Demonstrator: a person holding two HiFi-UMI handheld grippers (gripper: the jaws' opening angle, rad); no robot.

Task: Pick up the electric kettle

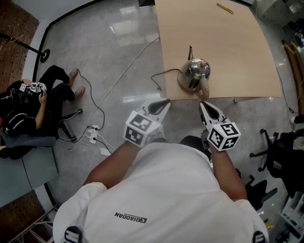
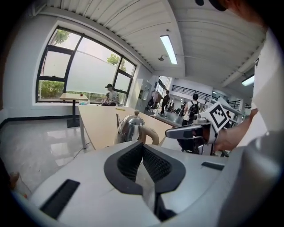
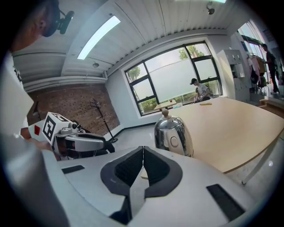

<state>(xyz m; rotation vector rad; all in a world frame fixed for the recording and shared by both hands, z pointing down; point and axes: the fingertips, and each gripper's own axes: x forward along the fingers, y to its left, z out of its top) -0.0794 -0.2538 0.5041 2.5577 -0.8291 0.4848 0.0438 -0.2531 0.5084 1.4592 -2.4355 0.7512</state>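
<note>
A shiny steel electric kettle [image 1: 194, 74] with a cream handle stands near the front edge of the light wooden table [image 1: 223, 42]. Its black cord runs off the table's left edge. My left gripper [image 1: 165, 101] hangs shut and empty just short of the table edge, left of the kettle. On the other side my right gripper [image 1: 203, 104] is shut too, holding nothing, just below the kettle's handle. The kettle [image 2: 133, 128] shows ahead in the left gripper view, and the kettle [image 3: 173, 135] also in the right gripper view. Neither gripper touches it.
A yellow pencil [image 1: 225, 8] lies at the table's far end. Cables and a power strip [image 1: 93, 134] trail over the glossy floor at left, where a seated person [image 1: 33, 107] is. An office chair [image 1: 280, 154] stands at right.
</note>
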